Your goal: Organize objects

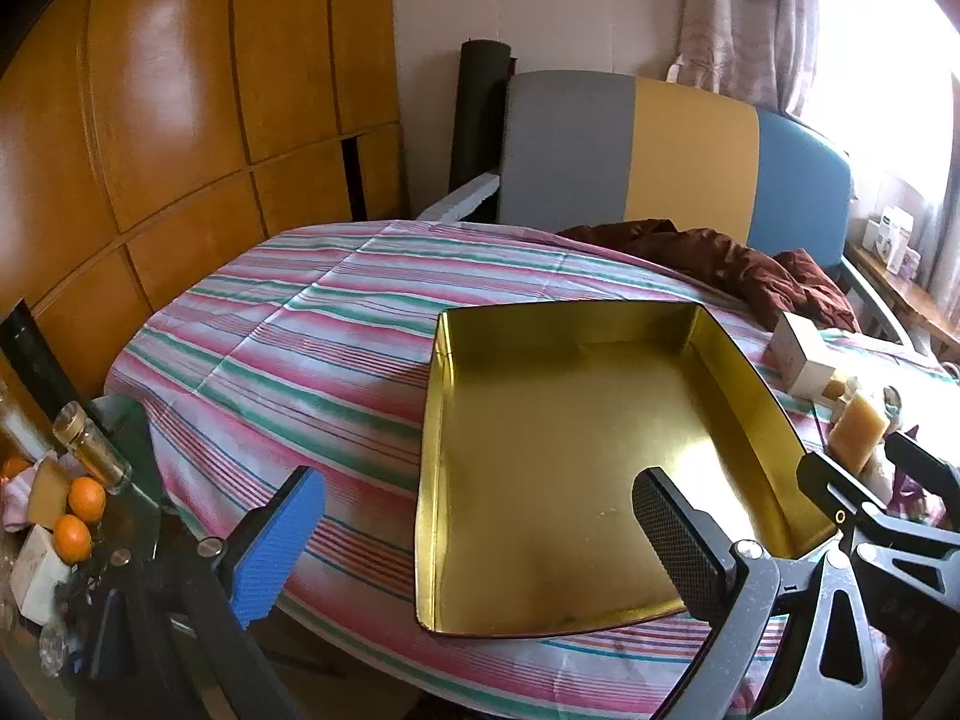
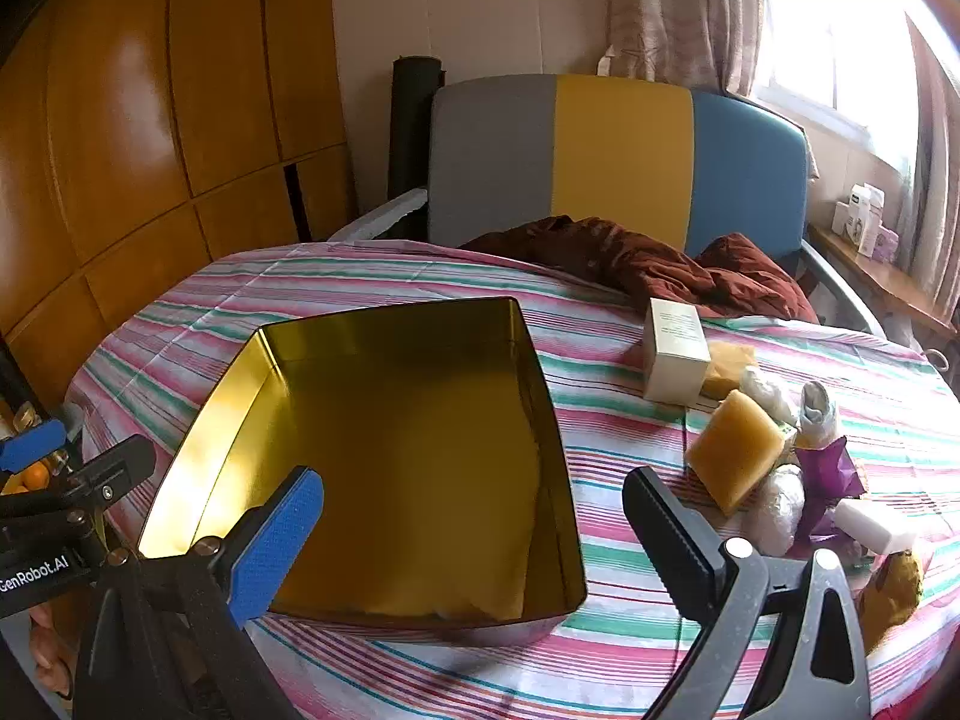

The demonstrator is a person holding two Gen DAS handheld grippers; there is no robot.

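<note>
A gold metal tin lies open and empty on the striped tablecloth; it also shows in the right wrist view. My left gripper is open and empty over the tin's near left edge. My right gripper is open and empty above the tin's near right corner. To the tin's right lie a yellow sponge block, a cream carton, white wrapped bundles, a purple wrapper and a small white block. The sponge block and carton show at the right in the left wrist view.
A dark red cloth lies at the table's far side before a grey, yellow and blue chair back. Oranges and a glass jar sit on a low surface left of the table. Wooden panels line the left wall.
</note>
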